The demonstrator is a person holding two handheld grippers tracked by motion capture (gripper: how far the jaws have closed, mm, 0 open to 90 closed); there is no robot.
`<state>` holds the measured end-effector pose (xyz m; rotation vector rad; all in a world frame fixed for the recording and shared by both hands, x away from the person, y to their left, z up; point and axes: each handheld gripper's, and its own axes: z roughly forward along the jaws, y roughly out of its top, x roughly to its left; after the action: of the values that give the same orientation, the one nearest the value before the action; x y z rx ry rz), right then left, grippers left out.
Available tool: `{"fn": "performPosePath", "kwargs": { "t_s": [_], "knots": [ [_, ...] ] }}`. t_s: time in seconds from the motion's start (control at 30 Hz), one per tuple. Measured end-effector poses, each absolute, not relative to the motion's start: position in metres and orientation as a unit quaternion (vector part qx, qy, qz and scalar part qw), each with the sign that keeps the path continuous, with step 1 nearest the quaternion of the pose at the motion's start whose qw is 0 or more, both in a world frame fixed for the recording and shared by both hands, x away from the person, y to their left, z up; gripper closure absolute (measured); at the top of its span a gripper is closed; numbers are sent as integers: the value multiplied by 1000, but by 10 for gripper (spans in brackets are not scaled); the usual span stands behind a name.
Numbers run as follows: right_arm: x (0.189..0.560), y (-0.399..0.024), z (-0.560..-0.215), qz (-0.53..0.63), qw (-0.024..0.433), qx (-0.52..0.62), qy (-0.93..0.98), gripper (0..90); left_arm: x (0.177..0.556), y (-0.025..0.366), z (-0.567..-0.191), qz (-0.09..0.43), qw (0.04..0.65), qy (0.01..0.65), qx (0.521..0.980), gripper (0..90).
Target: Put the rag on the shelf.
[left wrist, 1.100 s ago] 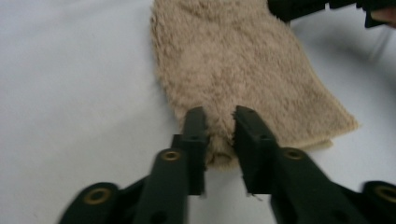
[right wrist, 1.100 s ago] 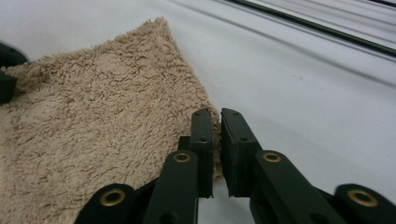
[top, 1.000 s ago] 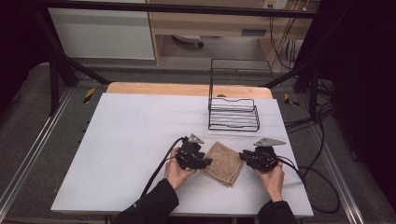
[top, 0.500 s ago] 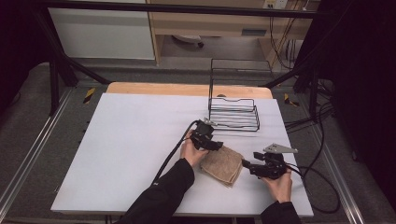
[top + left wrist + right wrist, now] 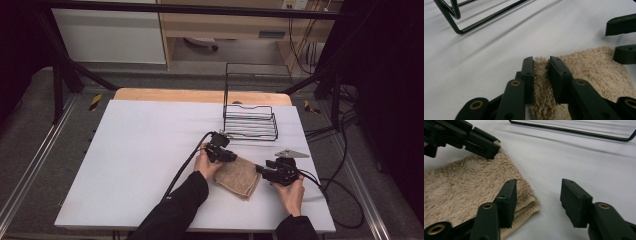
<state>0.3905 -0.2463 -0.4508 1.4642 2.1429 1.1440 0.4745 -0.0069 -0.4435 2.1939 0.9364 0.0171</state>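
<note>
A folded beige towel (image 5: 239, 176) lies on the white table (image 5: 150, 150). My left gripper (image 5: 231, 158) sits at the towel's far left corner. In the left gripper view its jaws (image 5: 541, 60) have just been closing and now pinch a raised fold of the towel (image 5: 589, 72) between the pads. My right gripper (image 5: 259, 170) is at the towel's right corner. Its jaws (image 5: 538, 182) have just been closing but stand apart: one rests over the towel (image 5: 469, 185), the other over bare table, with the towel's corner loose between them.
A black wire rack (image 5: 250, 122) stands on the table just beyond the towel and close to the left gripper. Cables trail from both grippers toward the table's near and right edges. The person's forearms come in from the bottom.
The left gripper has moved from the towel's left side up to its far corner and stayed there. The right gripper has kept about the same place at the right corner.
</note>
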Motion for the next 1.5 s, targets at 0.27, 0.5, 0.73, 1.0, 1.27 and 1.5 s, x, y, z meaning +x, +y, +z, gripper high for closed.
{"fn": "performPosePath", "kwargs": {
  "t_s": [0.27, 0.5, 0.73, 1.0, 1.27, 1.5],
  "knots": [
    [390, -242, -455, 390, 131, 525, 745, 599, 473, -6, -441, 5, 369, 365, 855, 803],
    [387, -240, -454, 389, 104, 541, 738, 699, 471, -4, -441, 3, 374, 366, 852, 812],
    [386, -241, -451, 404, 91, 539, 733, 848, 470, 0, -439, 3, 382, 365, 849, 824],
    [382, -242, -439, 431, 107, 509, 738, 855, 461, 13, -425, 0, 416, 357, 837, 832],
    [375, -241, -423, 464, 115, 478, 736, 855, 445, 30, -406, 11, 455, 335, 825, 834],
    [370, -240, -413, 478, 122, 457, 740, 855, 429, 38, -395, 33, 467, 318, 824, 833]
  ]
}}
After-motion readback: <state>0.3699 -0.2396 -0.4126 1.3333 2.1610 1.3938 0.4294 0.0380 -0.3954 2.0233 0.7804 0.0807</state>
